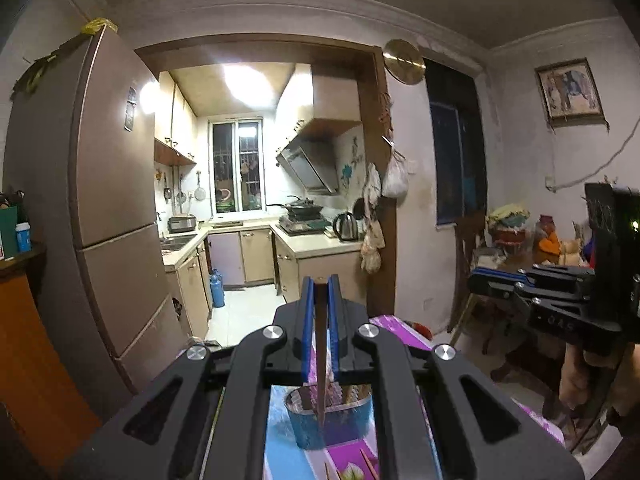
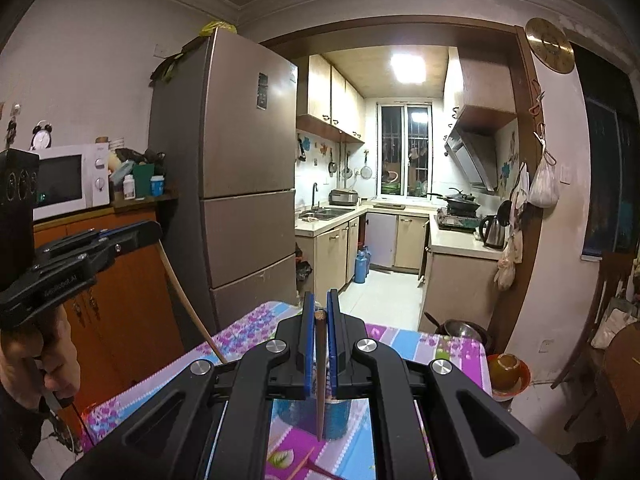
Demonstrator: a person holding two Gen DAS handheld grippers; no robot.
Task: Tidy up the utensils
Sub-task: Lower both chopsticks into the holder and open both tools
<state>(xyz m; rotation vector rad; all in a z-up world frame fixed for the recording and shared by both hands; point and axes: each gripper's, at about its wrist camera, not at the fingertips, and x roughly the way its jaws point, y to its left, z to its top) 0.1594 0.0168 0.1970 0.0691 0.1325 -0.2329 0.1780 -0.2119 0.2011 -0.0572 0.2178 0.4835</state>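
Left tool (image 1: pixel 321 292) is clamped on a chopstick (image 1: pixel 321 360) hanging tip-down over a blue cup (image 1: pixel 328 420) on the flowered surface (image 2: pixel 248 332). Right tool (image 2: pixel 319 304) likewise grips another chopstick (image 2: pixel 320 380) above that cup.

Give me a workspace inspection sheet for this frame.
Surface: table under a purple, blue and white flowered cloth.
Job's things: blue cylindrical utensil cup on the cloth; one brown wooden chopstick in each gripper, tips hanging at the cup; loose chopsticks lying on the cloth.
Clutter: orange bowl beyond the table's far corner.
Grippers: left gripper and right gripper each clamped on a chopstick.
Cables: nothing seen near the table.
Surroundings: brown fridge, white microwave, kitchen behind.
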